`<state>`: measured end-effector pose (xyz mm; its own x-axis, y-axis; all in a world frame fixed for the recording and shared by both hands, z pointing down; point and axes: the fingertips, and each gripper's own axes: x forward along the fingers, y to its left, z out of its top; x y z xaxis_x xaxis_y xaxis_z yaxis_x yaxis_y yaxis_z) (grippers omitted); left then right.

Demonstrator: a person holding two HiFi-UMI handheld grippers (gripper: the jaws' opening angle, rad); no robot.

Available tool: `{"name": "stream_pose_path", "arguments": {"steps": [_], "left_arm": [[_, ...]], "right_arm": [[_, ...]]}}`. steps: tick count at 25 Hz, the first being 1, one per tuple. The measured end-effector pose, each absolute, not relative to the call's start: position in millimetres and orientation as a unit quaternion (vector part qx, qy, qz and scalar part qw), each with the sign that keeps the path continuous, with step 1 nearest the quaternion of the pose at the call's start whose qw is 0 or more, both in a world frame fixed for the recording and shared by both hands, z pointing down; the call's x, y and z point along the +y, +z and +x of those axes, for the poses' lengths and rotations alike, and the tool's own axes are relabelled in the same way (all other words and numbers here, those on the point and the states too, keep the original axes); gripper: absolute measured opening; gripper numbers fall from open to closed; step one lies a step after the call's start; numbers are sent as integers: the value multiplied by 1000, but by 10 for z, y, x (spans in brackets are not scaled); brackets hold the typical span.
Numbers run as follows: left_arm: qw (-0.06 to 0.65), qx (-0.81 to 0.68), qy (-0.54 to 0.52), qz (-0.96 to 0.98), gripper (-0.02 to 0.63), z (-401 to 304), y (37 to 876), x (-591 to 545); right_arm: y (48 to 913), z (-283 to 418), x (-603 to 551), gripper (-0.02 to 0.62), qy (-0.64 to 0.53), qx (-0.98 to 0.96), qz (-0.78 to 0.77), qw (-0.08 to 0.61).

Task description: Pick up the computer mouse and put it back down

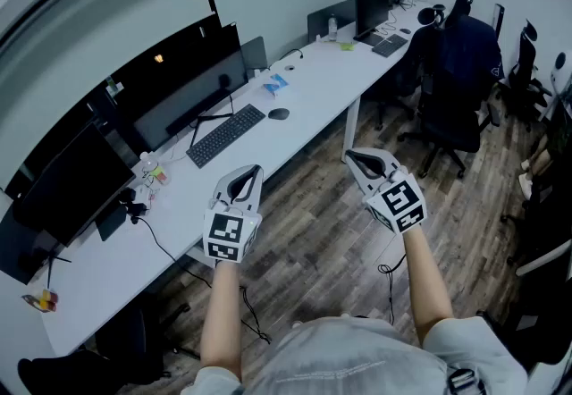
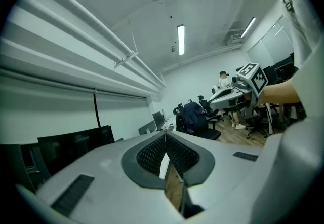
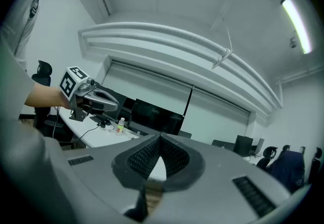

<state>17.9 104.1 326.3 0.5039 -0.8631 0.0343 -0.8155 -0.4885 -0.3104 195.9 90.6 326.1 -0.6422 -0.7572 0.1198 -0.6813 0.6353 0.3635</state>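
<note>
Head view: you hold both tongs in the air over the floor, short of the desk [image 1: 313, 80] edge, touching nothing.
Left tongs [image 1: 252, 172]: closed, with the pads meeting at the tips and nothing between them.
Right tongs [image 1: 354, 155]: closed the same way, and empty.
Computer mouse [image 1: 279, 113]: it sits on the desk, well ahead of the left tongs and a little to their right. From the right tongs it is forward and to the left. It is well apart from both.
Keyboard [image 1: 225, 135]: it lies straight ahead of the left tongs, with its near end just beside the mouse.
Step, as I judge it: the reach has not begun, and the pick-up is not yet done.
Risk, closed tongs: if you arrive with them shut, you will likely shove the mouse along the desk instead of straddling it.
Risk, shape: the mouse looks low and rounded, so a pinch high on its back could squeeze it out of the pads.
Risk, keyboard: if you come in from the left tongs' side, one jaw may strike the keyboard's end.
Risk, aim: neither gripper view shows the mouse now, so misalignment is easy.
Risk, cord: I cannot tell whether the mouse has one. If it does, it could tug the mouse on the lift.
</note>
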Motion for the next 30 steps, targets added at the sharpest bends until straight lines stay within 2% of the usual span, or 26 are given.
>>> {"name": "stream_pose_path", "arguments": {"steps": [9,16,22,24,27,30], "left_arm": [[117,471,-80,-871,12,155,3337,1009],[160,461,-101,-867,12,200,3332,985],[133,474,-76,-867,12,144,3330,939],[134,474,-79,-866,12,148,3344,940],[141,474,-89,-864,12,174,3360,956],[142,474,-95,-864,12,192,3377,954]], "right_arm": [[3186,2037,794,0,-139,-889,423,109],[3243,2030,757,4,-140,-887,423,119],[3215,2082,755,5,-142,-883,432,114],[3223,2085,759,22,-144,-884,430,119],[3275,2069,782,87,-142,-887,418,132],[3334,2024,804,107,-144,-891,405,145]]}}
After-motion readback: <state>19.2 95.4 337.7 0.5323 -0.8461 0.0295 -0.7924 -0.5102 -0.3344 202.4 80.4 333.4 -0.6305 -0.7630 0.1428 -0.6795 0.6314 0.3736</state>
